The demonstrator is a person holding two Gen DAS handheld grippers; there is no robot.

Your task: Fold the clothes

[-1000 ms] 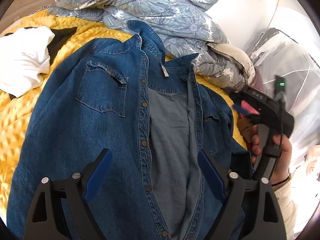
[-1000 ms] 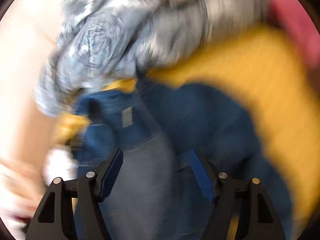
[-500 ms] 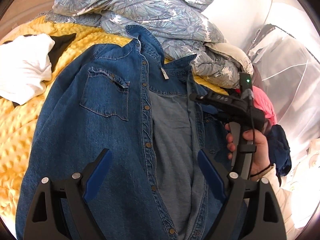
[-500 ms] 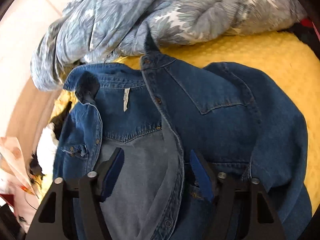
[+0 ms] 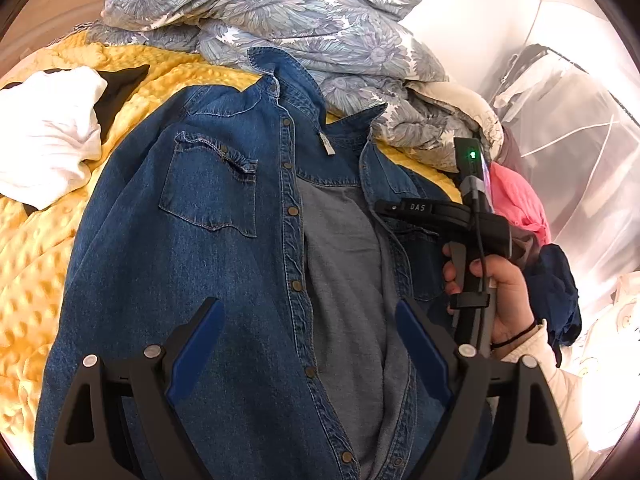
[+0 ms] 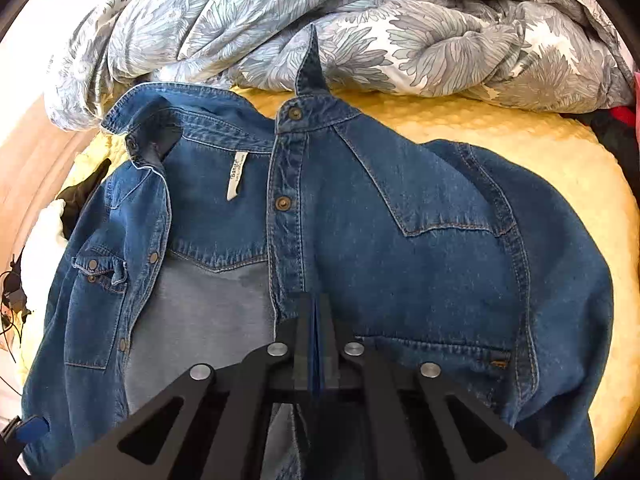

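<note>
Denim shirt [image 6: 420,220] lies open on the yellow blanket [image 6: 560,152], below the floral duvet [image 6: 360,20], while my right gripper [image 6: 316,320] pinches its button placket with fingers pressed together and my left gripper [image 5: 308,344] hovers above, fingers wide

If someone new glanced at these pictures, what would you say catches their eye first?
The open blue denim shirt spread across the bumpy yellow blanket dominates both views. Behind its collar lies a crumpled grey-blue floral duvet. The right gripper has its fingers shut on the shirt's button placket, while the left gripper hangs open above the shirt.
</note>
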